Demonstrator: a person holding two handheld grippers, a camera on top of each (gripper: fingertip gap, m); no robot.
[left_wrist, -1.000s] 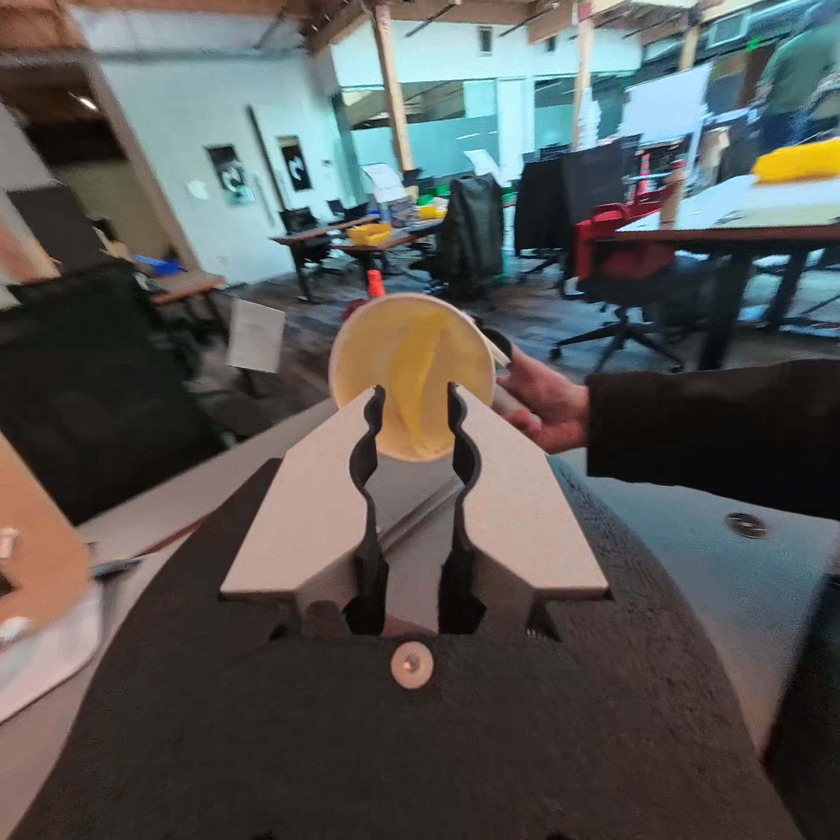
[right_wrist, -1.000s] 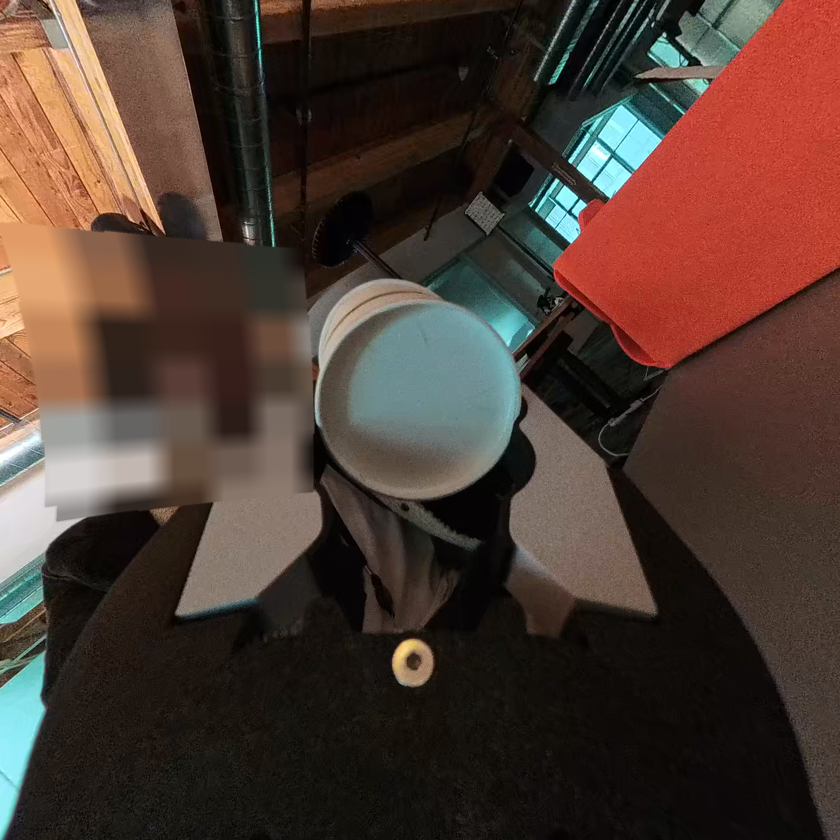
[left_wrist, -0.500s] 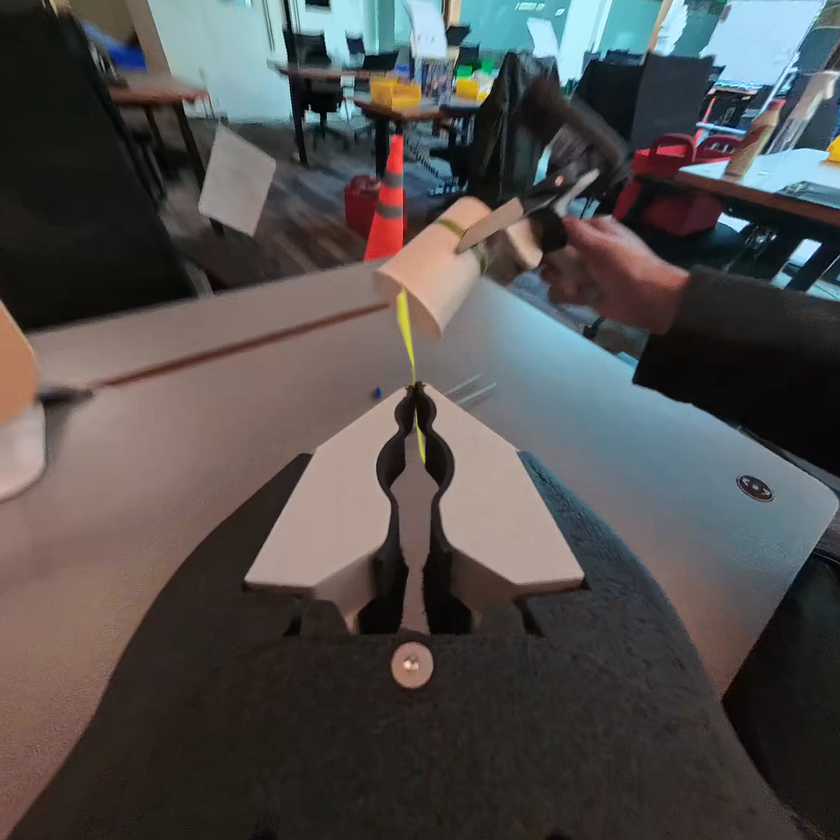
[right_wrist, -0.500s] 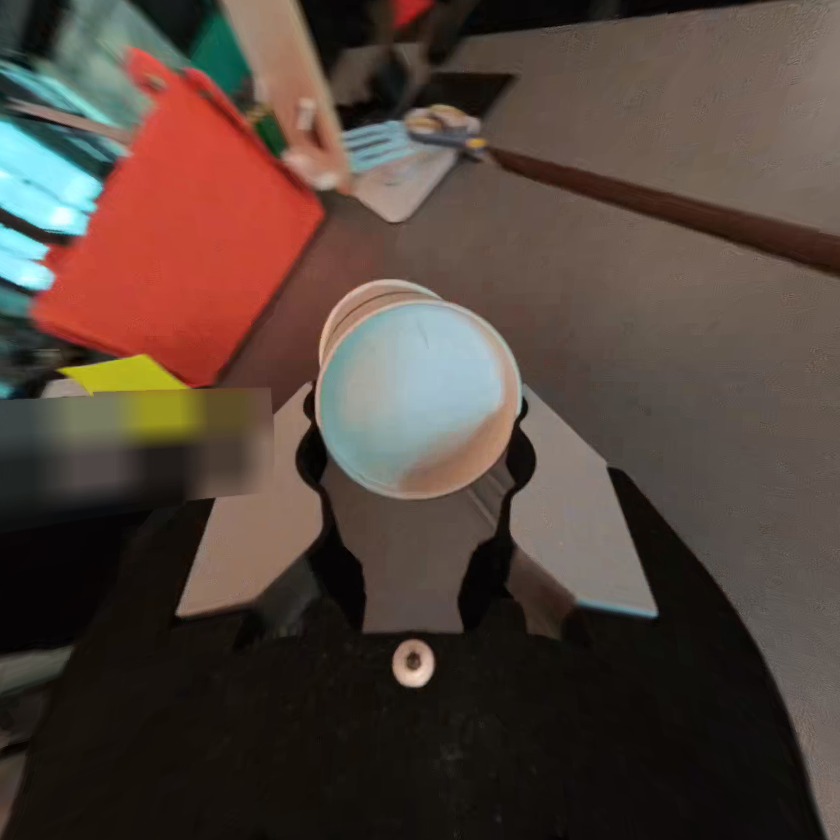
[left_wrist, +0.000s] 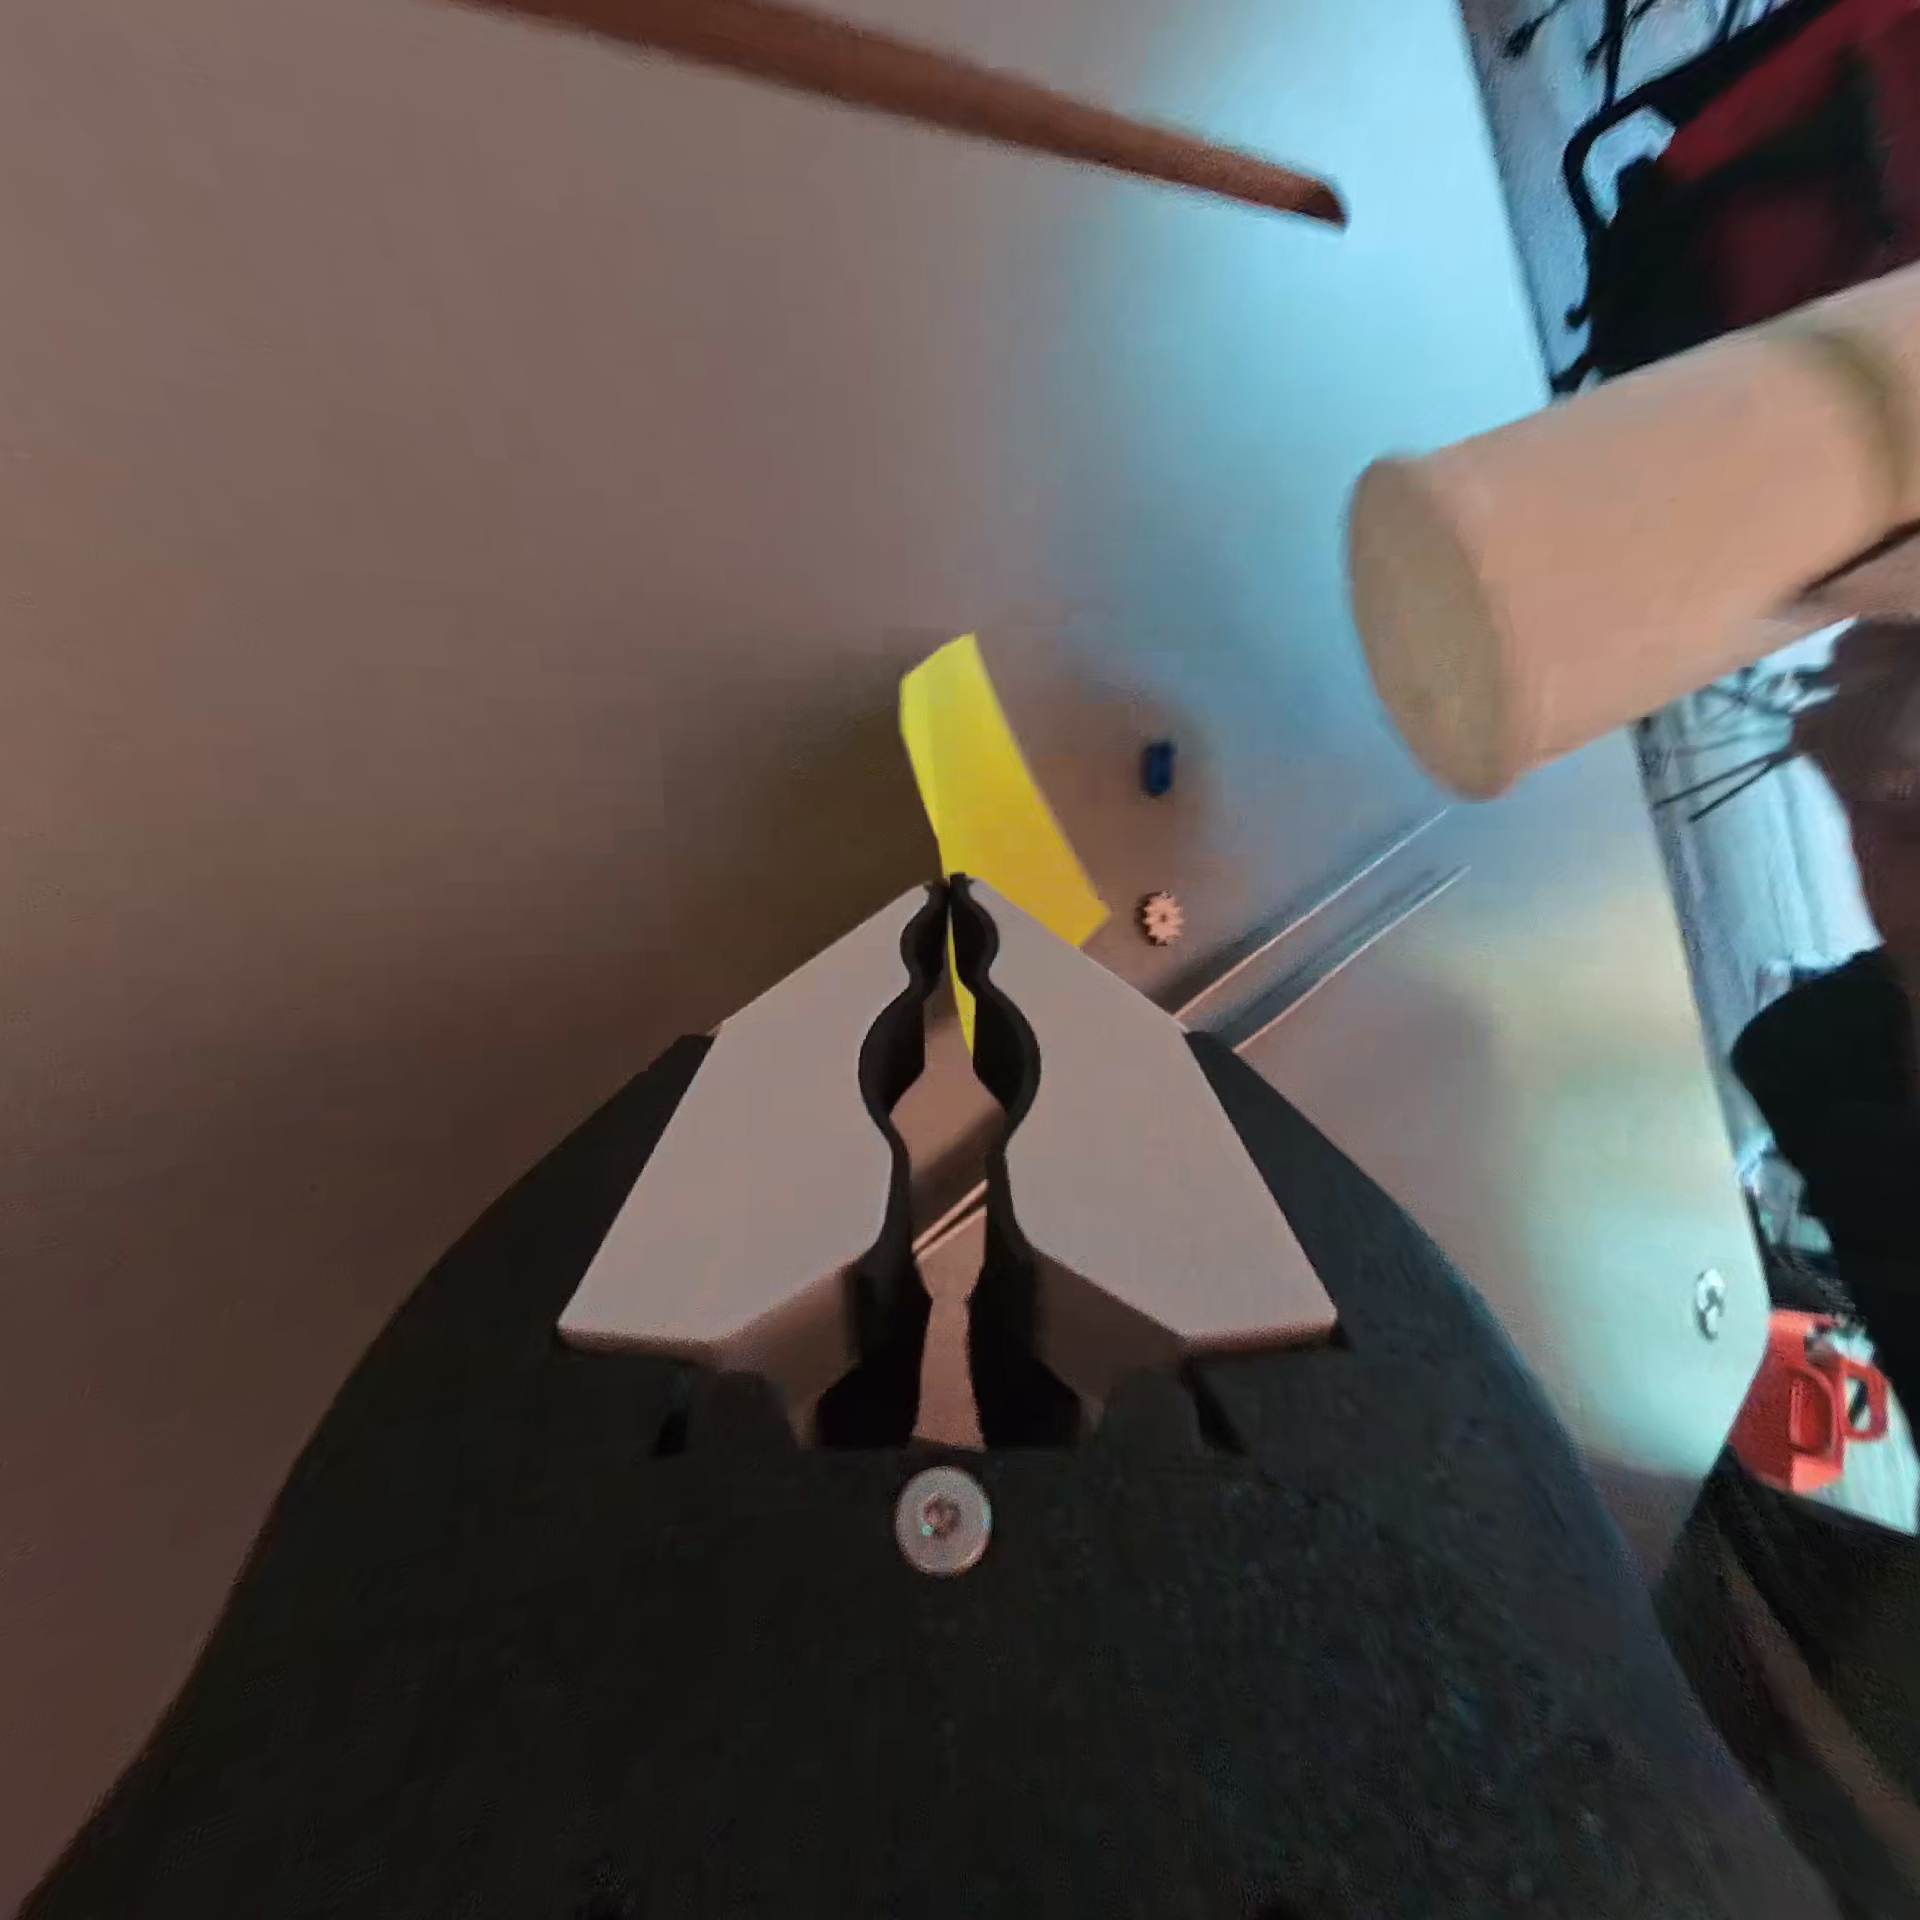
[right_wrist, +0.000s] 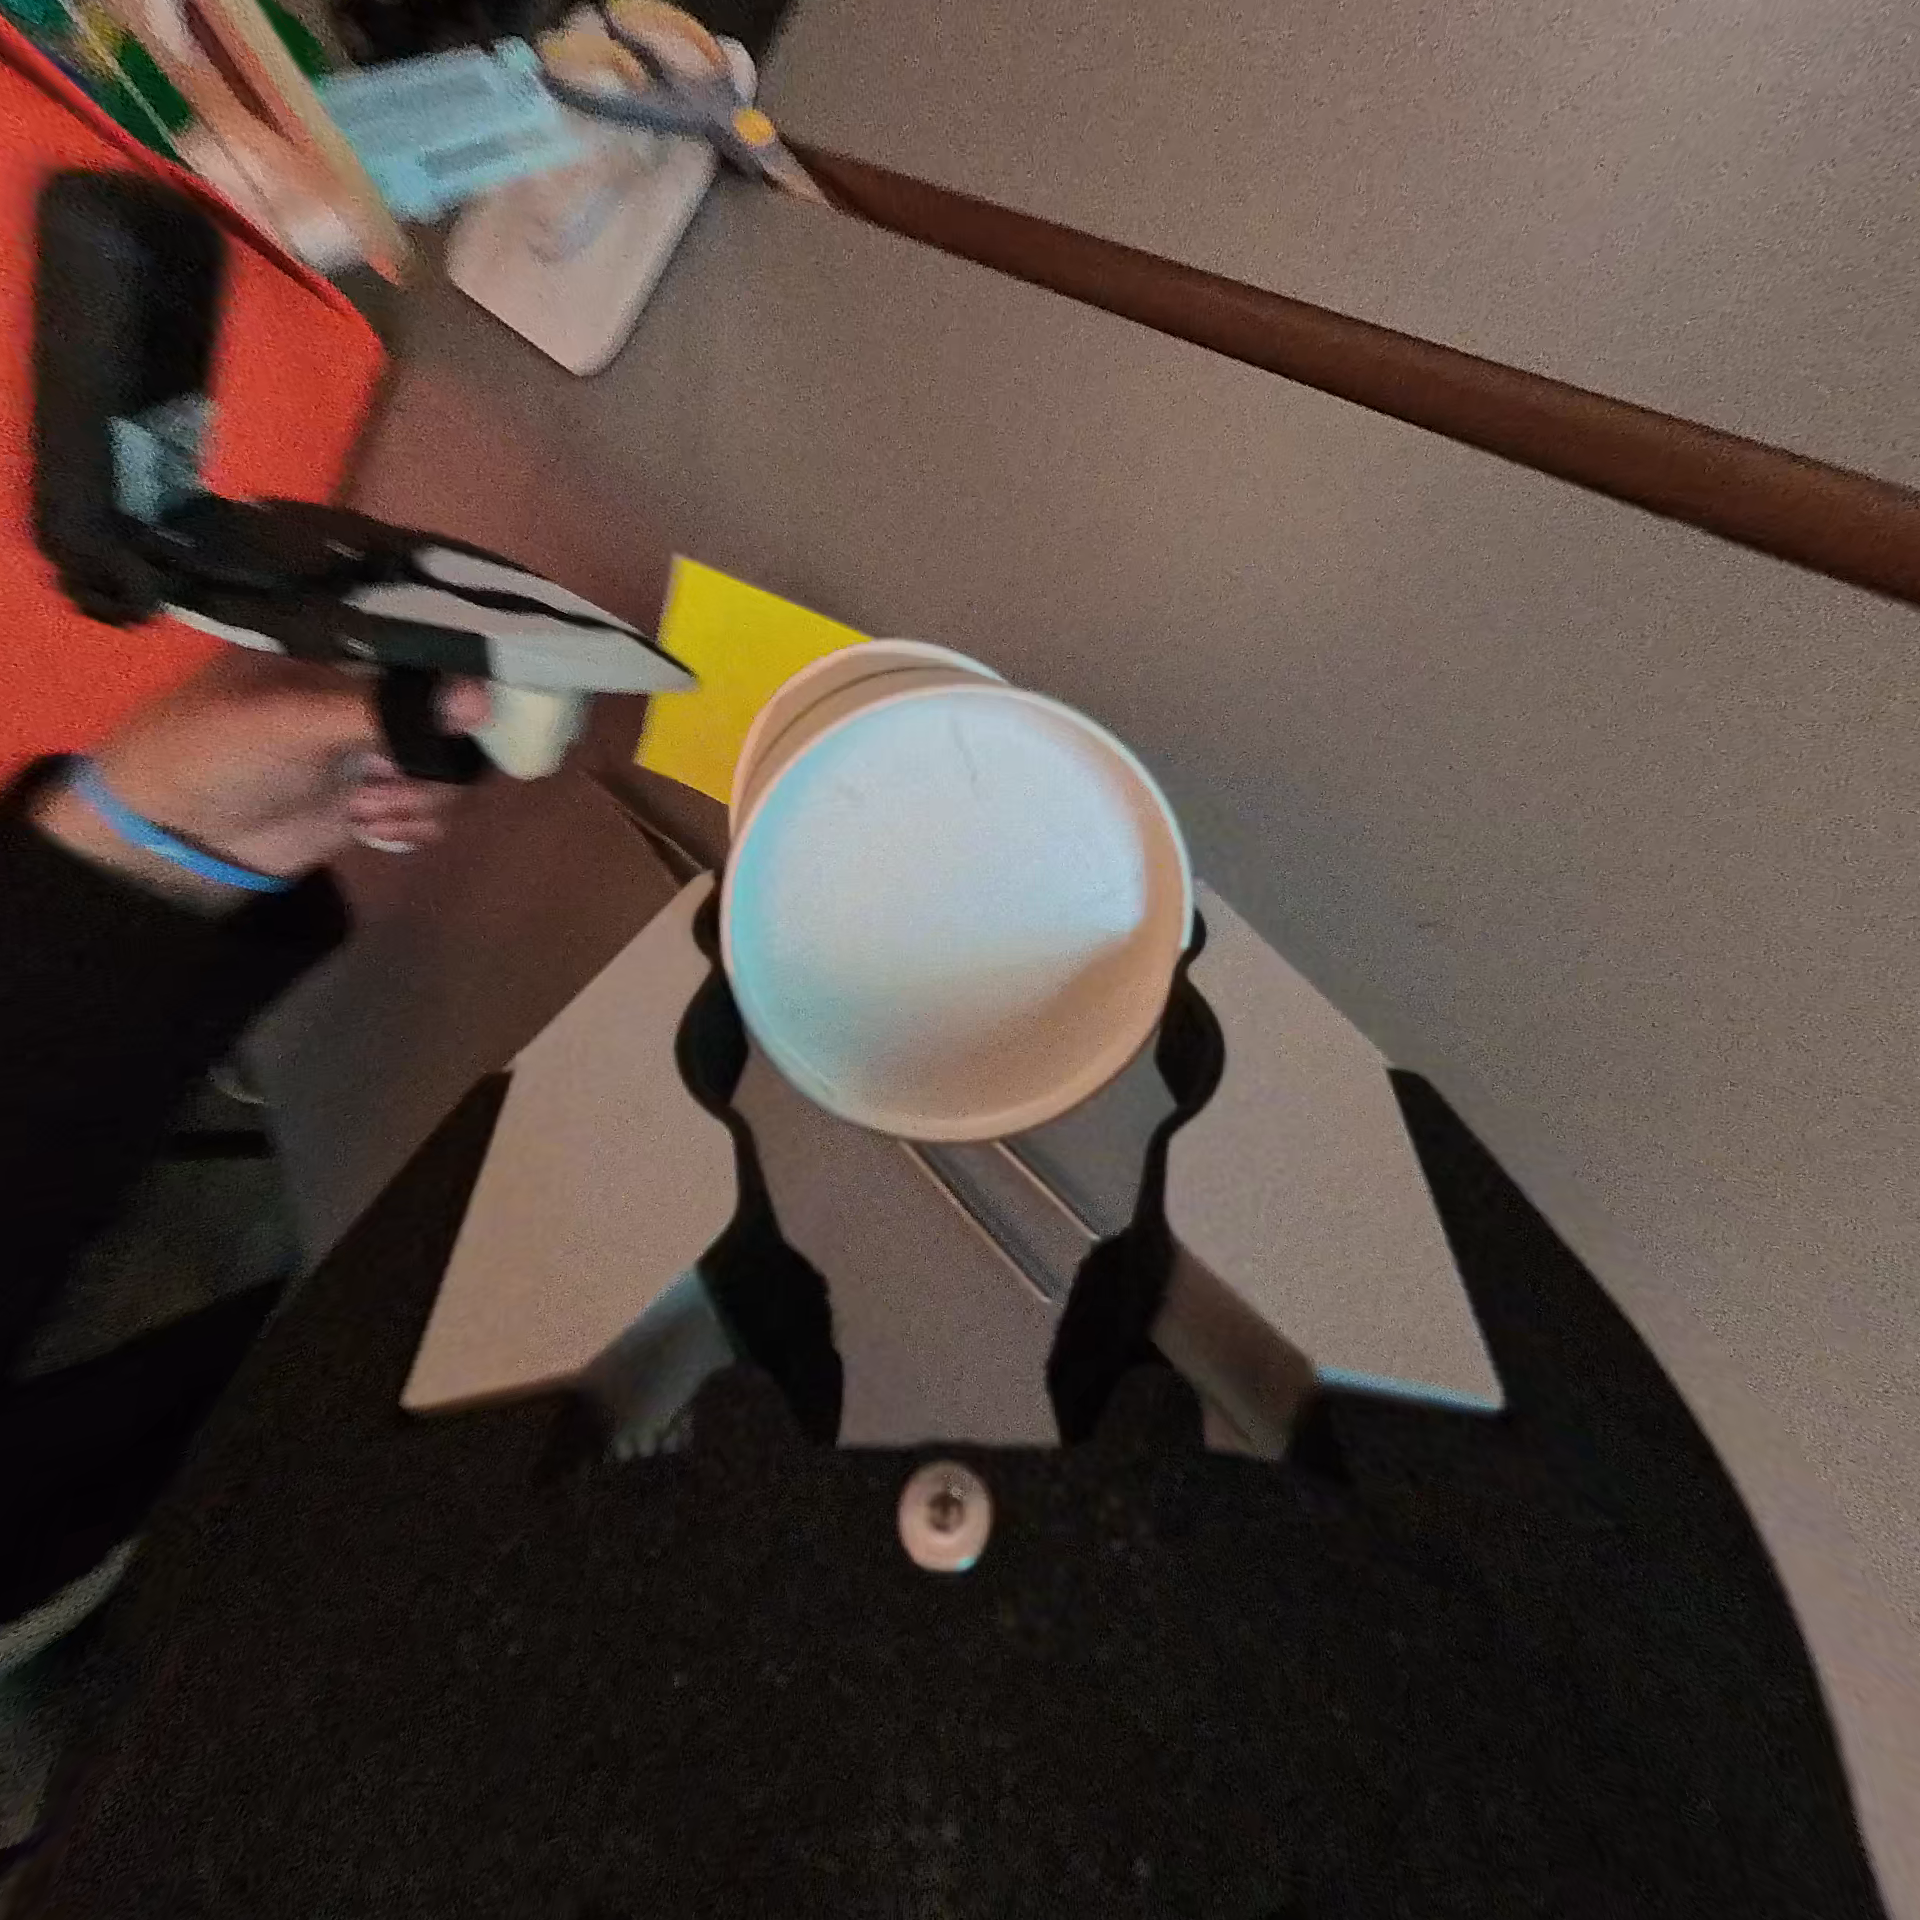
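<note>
- My left gripper (left_wrist: 951, 883) has its tips pinched closed on a yellow paper slip (left_wrist: 987, 800), which rises ahead over the grey table (left_wrist: 416, 520).
- My right gripper (right_wrist: 951, 935) clamps a paper cup stack (right_wrist: 956, 914), lying base toward the camera, long axis pointing ahead, just right of the slip.

We find the paper slip (left_wrist: 987, 790) pinched at the tips of the left gripper (left_wrist: 951, 883), mid-frame above the counter (left_wrist: 416, 520). The cup stack (left_wrist: 1579, 551) lies at the right edge. In the right wrist view it sits centre frame between the jaws of the right gripper (right_wrist: 951, 914).
</note>
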